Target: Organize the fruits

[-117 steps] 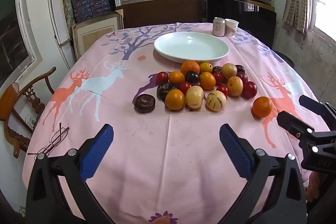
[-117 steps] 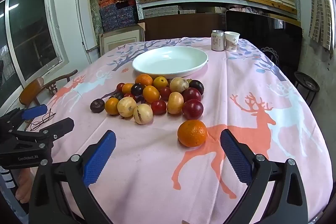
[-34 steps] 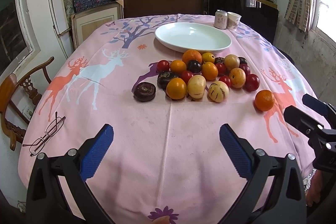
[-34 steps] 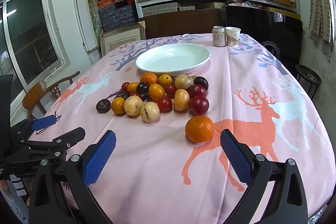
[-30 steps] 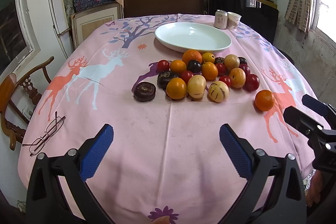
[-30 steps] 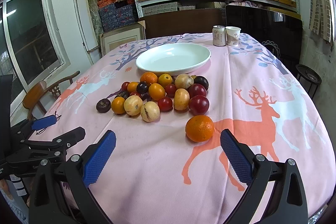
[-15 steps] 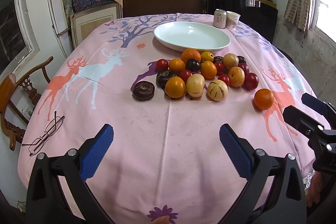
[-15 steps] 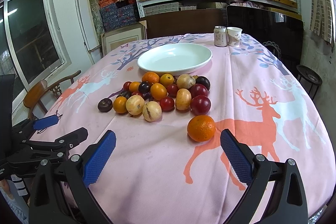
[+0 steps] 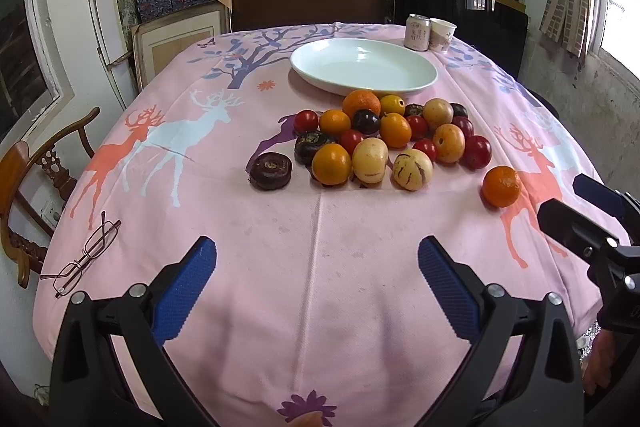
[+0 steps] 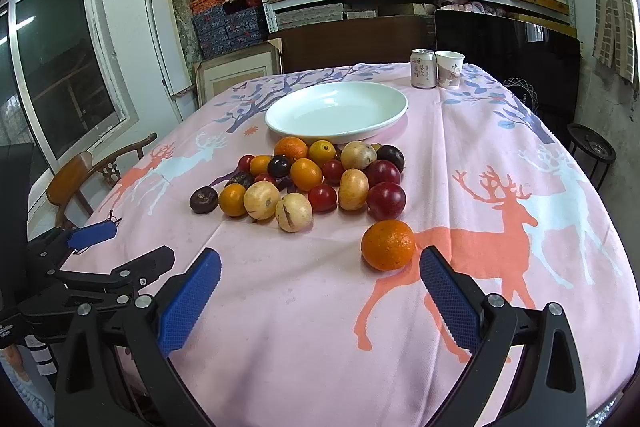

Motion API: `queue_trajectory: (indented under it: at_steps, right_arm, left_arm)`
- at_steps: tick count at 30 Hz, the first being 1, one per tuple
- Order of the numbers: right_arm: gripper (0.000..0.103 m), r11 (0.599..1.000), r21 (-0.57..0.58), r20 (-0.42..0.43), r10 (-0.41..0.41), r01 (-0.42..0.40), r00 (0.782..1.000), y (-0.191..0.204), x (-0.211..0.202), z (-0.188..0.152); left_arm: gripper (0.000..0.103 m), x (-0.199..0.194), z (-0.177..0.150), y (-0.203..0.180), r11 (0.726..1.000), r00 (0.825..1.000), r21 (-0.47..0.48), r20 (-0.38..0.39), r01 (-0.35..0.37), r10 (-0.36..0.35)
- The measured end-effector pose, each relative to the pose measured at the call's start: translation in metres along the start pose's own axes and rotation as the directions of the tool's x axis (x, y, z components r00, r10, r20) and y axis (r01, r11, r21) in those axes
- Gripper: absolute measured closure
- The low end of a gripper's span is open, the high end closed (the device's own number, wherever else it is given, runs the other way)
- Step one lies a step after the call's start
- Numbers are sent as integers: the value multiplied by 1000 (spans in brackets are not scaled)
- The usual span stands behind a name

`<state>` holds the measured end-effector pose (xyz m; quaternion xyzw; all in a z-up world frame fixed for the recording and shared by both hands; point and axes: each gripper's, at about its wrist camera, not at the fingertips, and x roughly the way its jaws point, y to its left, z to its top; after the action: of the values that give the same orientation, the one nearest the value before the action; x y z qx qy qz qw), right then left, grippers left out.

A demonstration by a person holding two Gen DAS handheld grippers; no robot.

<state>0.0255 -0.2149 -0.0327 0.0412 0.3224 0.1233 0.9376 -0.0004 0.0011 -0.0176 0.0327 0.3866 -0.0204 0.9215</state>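
**Both tongs spread above the near desk edge, fruit heap ahead**

The left tongs hang spread wide over the bare pink cloth at the near end of the desk, holding nothing. The right tongs are likewise spread and empty; a lone orange lies just beyond the right blue pad, apart from it. In the left view that orange sits off to the right, well clear of the heap, with the right tongs showing at the frame's right edge.

The fruit heap lies mid-desk: oranges, red and dark plums, pale yellow melons, one striped. A dark round fruit sits just left of the heap, slightly apart. Behind the heap, nearly touching its far oranges, stands a white plate, holding nothing. Beyond the plate are a can and a paper cup, side by side. Glasses lie folded near the left desk edge. A wooden chair stands left of the desk.
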Motion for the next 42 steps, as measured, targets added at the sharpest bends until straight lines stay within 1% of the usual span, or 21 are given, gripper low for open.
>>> queue_trajectory:
  at_steps: [19,22,25,32,34,36,37,40,42]
  right_arm:
    - [3,1000,5,2,1,-1,1000,0,-1,0]
    - [3,1000,6,4,-4,4,1000,1,-1,1]
    - [3,1000,25,2,11,-12,1000,-3,-2,2]
    - [3,999,34,-11,12,-12,1000,-13,6,4]
    - [3,1000,9,-11,2,-2,1000,-14,10,4]
    - [3,1000,-19,-44,-19,18,999,-15,18,3]
    - [3,999,-26,-66,-26,24,997,-19,23,1]
    - [3,1000,-23,-91,4,-6,996,-27,28,-6]
    - [3,1000,-14,-96,0,-1,995,-34,33,-9]
  left_arm:
    - [4,1,1,0,1000,1000,-1,-1,0,0]
    - [4,5,1,5,1000,1000,-22,-15,0,-1]
    - [4,9,2,10,999,1000,-44,-30,6,-8]
    - [4,16,3,17,999,999,-42,-32,-1,0]
    - [4,20,3,23,999,1000,-46,-17,24,-25]
    - [4,27,0,34,997,998,-56,-15,55,-56]
    - [4,32,-3,42,996,998,-67,-20,66,-68]
    - [4,47,-10,65,991,995,-107,-45,85,-90]
    - [4,57,-14,79,984,989,-134,-71,118,-128]
